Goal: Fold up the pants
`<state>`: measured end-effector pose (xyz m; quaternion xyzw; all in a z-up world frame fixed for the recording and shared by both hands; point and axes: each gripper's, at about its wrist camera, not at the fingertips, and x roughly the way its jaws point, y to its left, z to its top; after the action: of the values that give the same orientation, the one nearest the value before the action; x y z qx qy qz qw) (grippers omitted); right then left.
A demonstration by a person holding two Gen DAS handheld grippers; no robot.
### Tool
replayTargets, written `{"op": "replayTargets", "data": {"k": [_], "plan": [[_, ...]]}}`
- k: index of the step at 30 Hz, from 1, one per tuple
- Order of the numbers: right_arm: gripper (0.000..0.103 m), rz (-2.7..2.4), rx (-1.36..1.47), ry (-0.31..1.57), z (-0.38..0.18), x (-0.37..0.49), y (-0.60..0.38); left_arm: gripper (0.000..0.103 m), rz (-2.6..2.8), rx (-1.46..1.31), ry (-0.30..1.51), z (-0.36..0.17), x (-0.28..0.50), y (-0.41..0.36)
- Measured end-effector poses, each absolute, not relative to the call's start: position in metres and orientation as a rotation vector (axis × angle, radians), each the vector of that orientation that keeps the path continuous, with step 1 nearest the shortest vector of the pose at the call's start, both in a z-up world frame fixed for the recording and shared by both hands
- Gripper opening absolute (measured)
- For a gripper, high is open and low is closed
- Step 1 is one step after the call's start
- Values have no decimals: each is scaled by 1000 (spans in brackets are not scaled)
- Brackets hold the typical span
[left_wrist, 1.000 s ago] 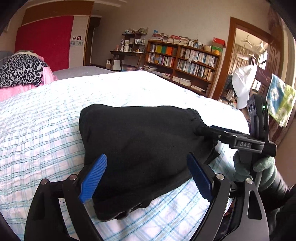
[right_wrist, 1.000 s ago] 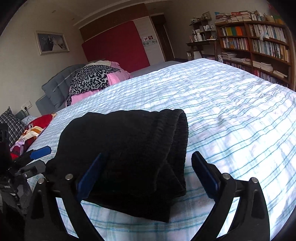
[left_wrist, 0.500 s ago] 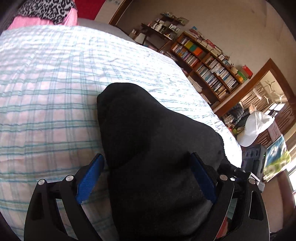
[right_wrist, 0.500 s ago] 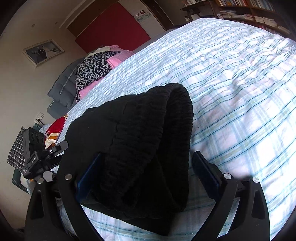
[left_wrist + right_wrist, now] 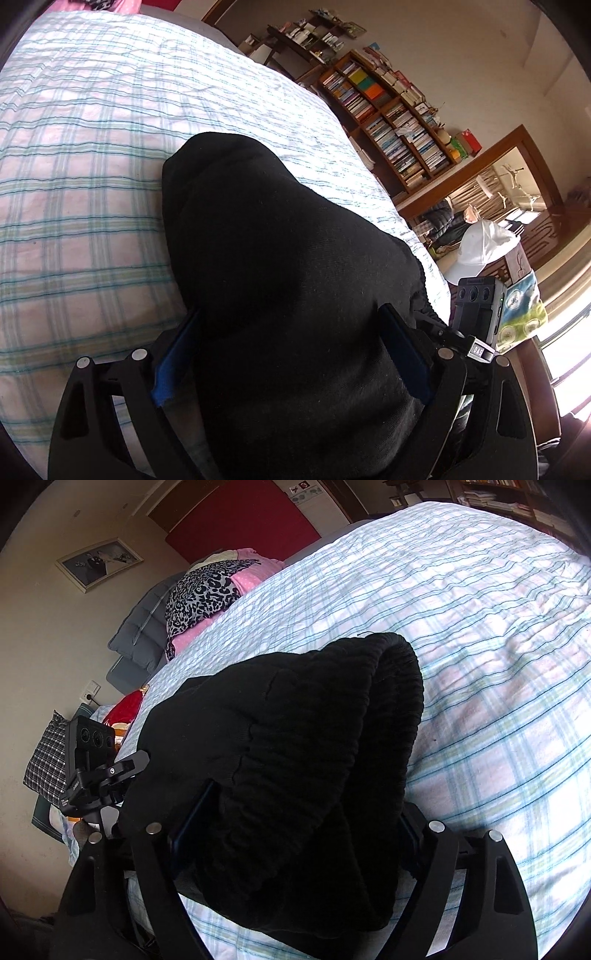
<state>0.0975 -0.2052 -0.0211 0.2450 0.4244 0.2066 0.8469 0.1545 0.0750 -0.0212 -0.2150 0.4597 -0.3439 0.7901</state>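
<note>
- Right wrist view: the pants [image 5: 295, 746], black and already folded into a thick bundle, lie on the bed [image 5: 498, 646] near its close edge, with the ribbed waistband end curled up on the right side of the bundle
- The right gripper [image 5: 291, 834] straddles that ribbed end; its jaws have just been closing, cloth bulges between them, and the left pad sits against the fabric, but the right pad is hidden, so I cannot tell whether it truly pinches
- In the left wrist view the left gripper [image 5: 291, 350] stands wide around the smoother end of the pants [image 5: 280, 266]; the cloth fills the gap and lies against both blue pads, though whether they squeeze it is unclear
- Each gripper shows at the edge of the other's view, so they sit at opposite ends of the bundle
- Step in hand, as I judge it: taking hold of both ends for a last fold or to neaten the stack; most of the folding looks done
- The next move calls for both jaws to close firmly through all layers, then travel together so the bundle does not slump or fan open
- The bed wears a pale checked sheet, lightly wrinkled and soft, so the bundle sinks a little
- Room: a leopard-print cloth [image 5: 207, 587] on pink bedding by a grey headboard, a framed picture [image 5: 98, 563] and a red panel on the wall, a full bookshelf [image 5: 399, 122], a white cap [image 5: 480, 247] near a doorway
</note>
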Motion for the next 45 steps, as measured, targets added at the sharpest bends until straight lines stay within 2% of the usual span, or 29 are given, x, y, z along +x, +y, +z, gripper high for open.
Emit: {"op": "replayTargets", "data": {"k": [2, 7, 11, 17, 31, 37, 45], "plan": [[70, 456, 529, 888, -21, 97, -207, 78, -732, -441, 986, -19, 155, 72], [55, 465, 566, 852, -18, 91, -210, 57, -730, -406, 955, -12, 149, 71], [47, 466, 580, 800, -5, 90, -210, 47, -721, -364, 902, 1, 138, 67], [42, 478, 522, 736, 24, 85, -199, 40, -719, -379, 848, 18, 125, 80], [38, 543, 456, 715, 52, 105, -150, 27, -666, -409, 746, 39, 110, 143], [37, 580, 418, 707, 66, 134, -122, 23, -611, -400, 710, 52, 115, 172], [36, 632, 392, 678, 84, 203, -73, 22, -510, -392, 656, 75, 150, 209]]}}
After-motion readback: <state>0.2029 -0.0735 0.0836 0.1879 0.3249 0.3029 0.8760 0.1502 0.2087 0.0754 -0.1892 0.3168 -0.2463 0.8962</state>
